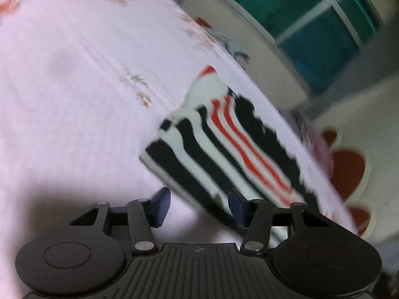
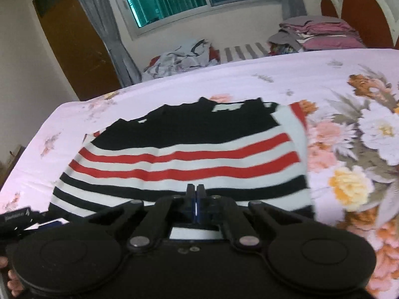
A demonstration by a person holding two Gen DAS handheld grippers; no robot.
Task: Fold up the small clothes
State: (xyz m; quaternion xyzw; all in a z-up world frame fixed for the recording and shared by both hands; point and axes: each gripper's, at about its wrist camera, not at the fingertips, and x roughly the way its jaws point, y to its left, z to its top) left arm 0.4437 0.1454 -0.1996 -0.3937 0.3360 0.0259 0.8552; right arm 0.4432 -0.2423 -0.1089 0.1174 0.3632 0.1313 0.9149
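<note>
I'm holding my right gripper (image 2: 196, 194) with its jaws pinched fully together, nothing visibly between the pads, sitting right over the near hem of the striped garment (image 2: 184, 154). My left gripper (image 1: 198, 205) is standing half open, pads off the cloth, with the garment's near corner (image 1: 159, 159) just ahead and to the right of its fingers. The garment is lying flat on the floral bedsheet (image 2: 349, 129), stripes running side to side across the right view, so the long axis is crosswise to my right fingers. The right hand is nearer the hem's middle, the left nearer the corner (blurred view). Count: one striped garment, two grippers, one folded stack (image 2: 321, 33) and one loose heap (image 2: 179, 57) far beyond the bed.
</note>
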